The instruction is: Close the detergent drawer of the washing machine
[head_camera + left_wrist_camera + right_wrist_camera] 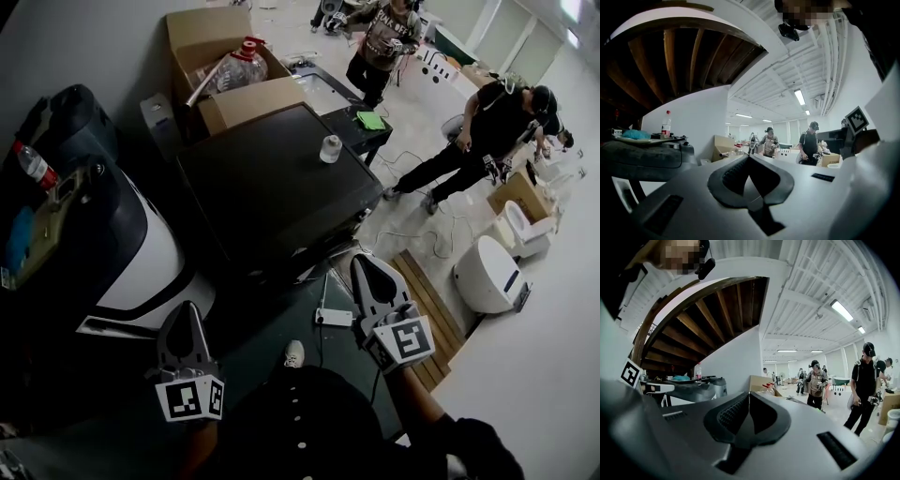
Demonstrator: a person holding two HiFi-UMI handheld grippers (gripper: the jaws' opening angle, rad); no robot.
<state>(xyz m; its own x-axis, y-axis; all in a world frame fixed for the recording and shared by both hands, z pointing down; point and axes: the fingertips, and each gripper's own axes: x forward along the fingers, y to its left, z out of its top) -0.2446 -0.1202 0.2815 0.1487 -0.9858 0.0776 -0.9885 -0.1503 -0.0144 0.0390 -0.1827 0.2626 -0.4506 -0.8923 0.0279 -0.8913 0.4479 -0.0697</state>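
Note:
A dark, black-topped machine stands in the middle of the head view; I cannot make out a detergent drawer on it. My left gripper is held low at the bottom left, in front of a black and white appliance. My right gripper hangs just off the dark machine's near right corner. Both point level across the room and touch nothing. In the left gripper view the left gripper has its jaws together with nothing in them. The right gripper in its own view looks the same.
A small white roll sits on the black top. Behind stands a cardboard box with a big water bottle. A power strip and cables lie on the floor beside a wooden pallet. Several people stand at the back right.

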